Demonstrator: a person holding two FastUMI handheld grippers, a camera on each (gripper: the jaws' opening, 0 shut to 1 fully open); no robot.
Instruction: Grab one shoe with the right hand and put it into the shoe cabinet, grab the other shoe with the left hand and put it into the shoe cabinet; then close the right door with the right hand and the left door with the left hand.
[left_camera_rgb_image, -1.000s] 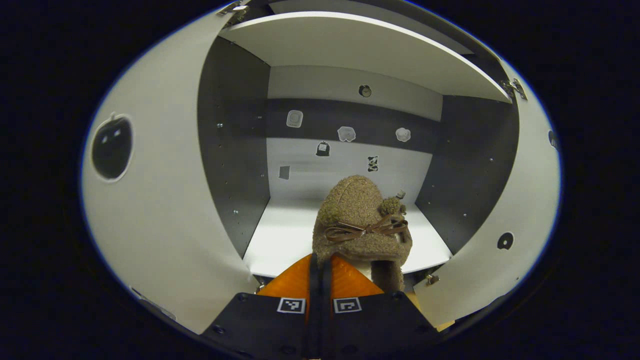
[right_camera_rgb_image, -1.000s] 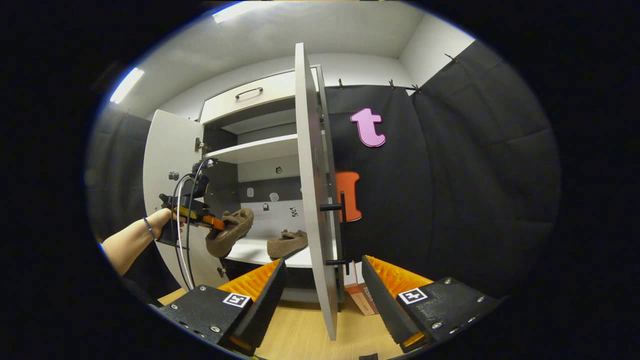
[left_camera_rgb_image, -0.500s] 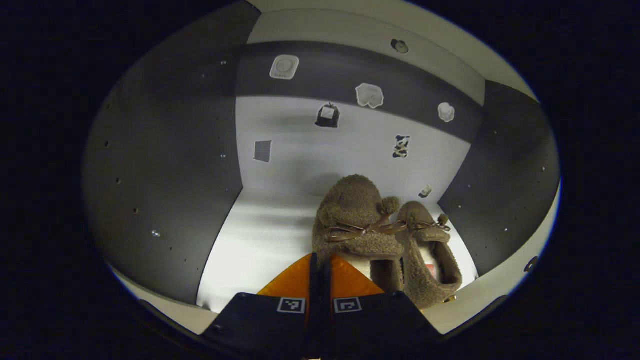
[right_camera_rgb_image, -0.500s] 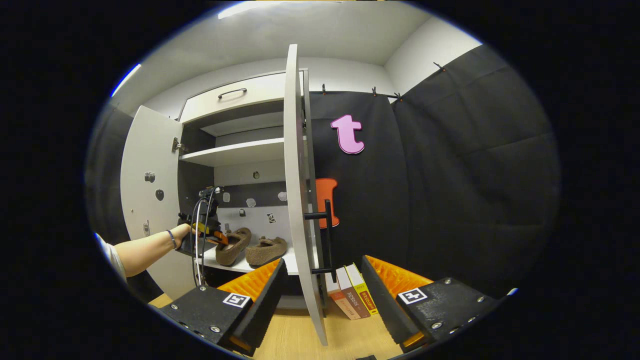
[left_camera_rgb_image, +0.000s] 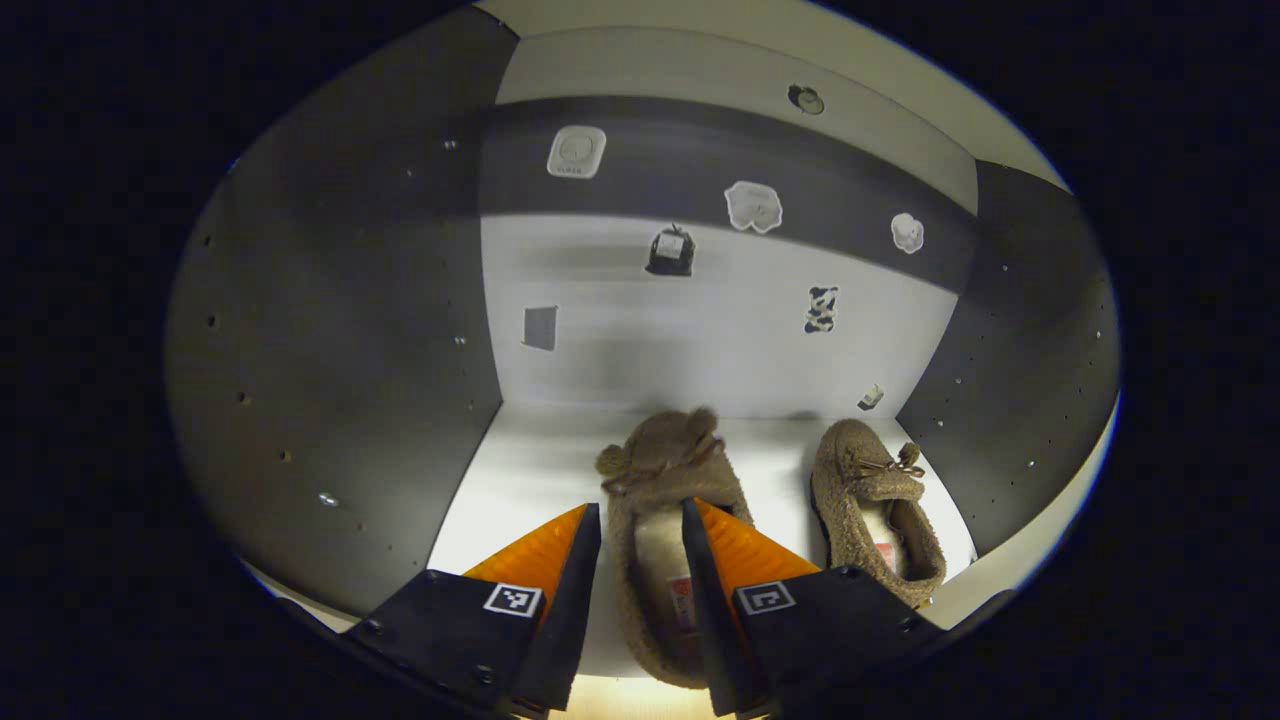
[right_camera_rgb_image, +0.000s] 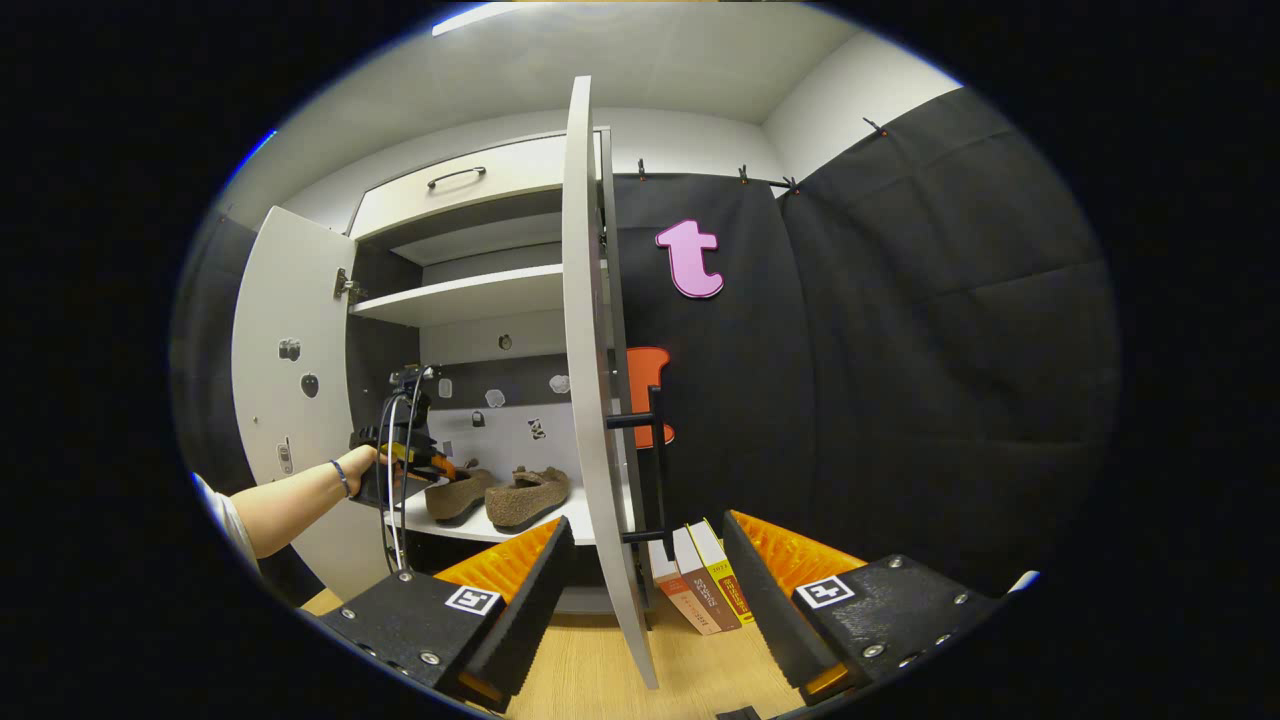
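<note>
Two brown fuzzy shoes lie side by side on the cabinet's white shelf (left_camera_rgb_image: 520, 470). In the left gripper view, the left shoe (left_camera_rgb_image: 660, 500) rests flat between the spread fingers of my left gripper (left_camera_rgb_image: 640, 590), which is open over its heel. The right shoe (left_camera_rgb_image: 875, 495) lies near the dark right wall. In the right gripper view, my right gripper (right_camera_rgb_image: 645, 600) is open and holds nothing. It hangs low before the edge of the open right door (right_camera_rgb_image: 585, 400). Farther off, the left gripper (right_camera_rgb_image: 415, 462) and a hand reach to the left shoe (right_camera_rgb_image: 455, 493), beside the right shoe (right_camera_rgb_image: 528, 492).
The left door (right_camera_rgb_image: 285, 370) stands wide open. The right door carries a black bar handle (right_camera_rgb_image: 655, 465). Several books (right_camera_rgb_image: 705, 585) lean against the booth wall on the wooden floor (right_camera_rgb_image: 600, 680). An upper shelf (right_camera_rgb_image: 465, 295) and a drawer (right_camera_rgb_image: 460, 185) sit above.
My left gripper lowered the shoe onto the shelf beside the other one and opened, letting it go. The right gripper drew back slightly.
</note>
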